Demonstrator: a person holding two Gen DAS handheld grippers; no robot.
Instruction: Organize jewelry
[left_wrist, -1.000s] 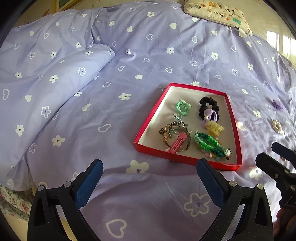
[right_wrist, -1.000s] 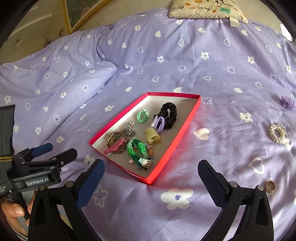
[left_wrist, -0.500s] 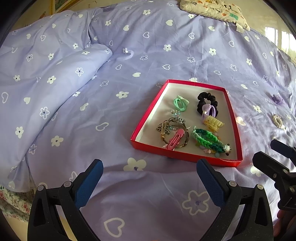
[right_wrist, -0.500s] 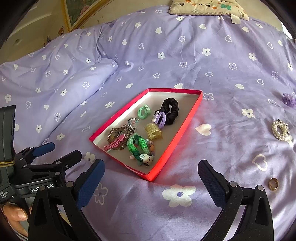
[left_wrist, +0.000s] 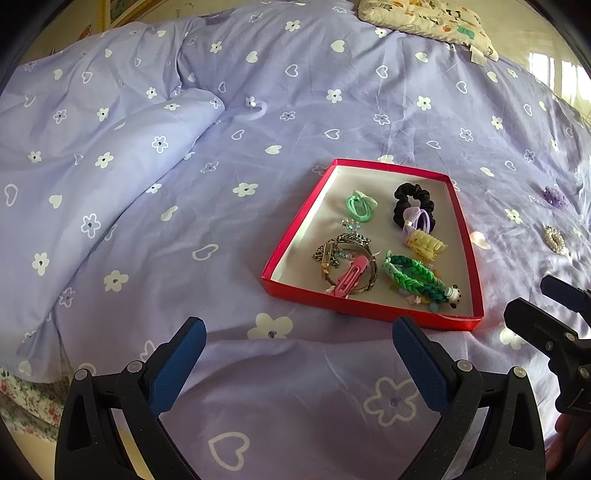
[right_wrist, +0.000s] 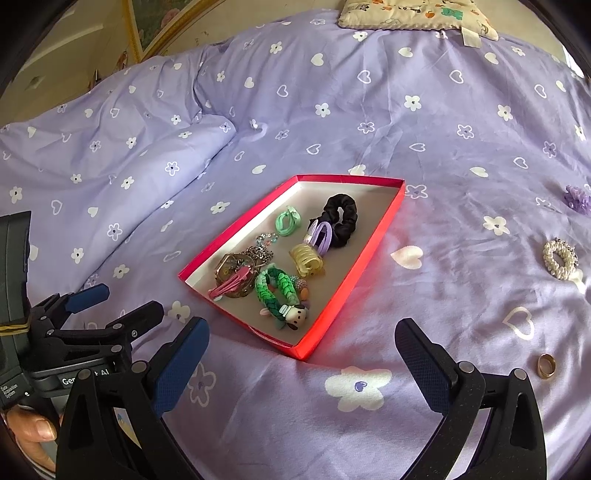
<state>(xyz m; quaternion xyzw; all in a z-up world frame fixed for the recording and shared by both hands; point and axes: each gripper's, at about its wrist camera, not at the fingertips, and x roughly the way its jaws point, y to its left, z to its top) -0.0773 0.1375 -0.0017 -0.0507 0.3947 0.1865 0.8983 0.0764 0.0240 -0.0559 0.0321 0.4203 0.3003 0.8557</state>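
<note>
1. The shallow red cardboard tray (right_wrist: 376, 236) sits in the middle of the purple bed cover with white hearts and flowers (right_wrist: 424, 122). It is there to keep the small things together.
2. Inside it lie a black fabric scrunchie (right_wrist: 341, 218), a pale purple hair tie (right_wrist: 320, 236) touching it, a mint green hair tie (right_wrist: 288, 220), a see-through yellow hair clip (right_wrist: 306, 258), a green braided band with a little animal head (right_wrist: 280, 291), a pink hair clip (right_wrist: 231, 282) on top of a gold bangle (left_wrist: 349, 267), and a silver chain (right_wrist: 260, 253).
3. Three things are still out on the bed, to the right of the tray: a white pearl scrunchie (right_wrist: 559, 258), a small gold ring (right_wrist: 546, 365) and a fuzzy purple piece (right_wrist: 578, 195) (too small to say what it is). I think these still need to go in the tray.
4. The right claw (right_wrist: 301, 363) is wide open and holds nothing. It hangs over the bed just in front of the tray's near corner. The ring lies close to its right finger, so that may be the easy one to pick up next.
5. The left claw (left_wrist: 295, 356) is wide open too, and empty. It hangs low over the cover, near the tray's front edge.
6. A patterned cream pillow (right_wrist: 417, 13) lies at the far end of the bed.
</note>
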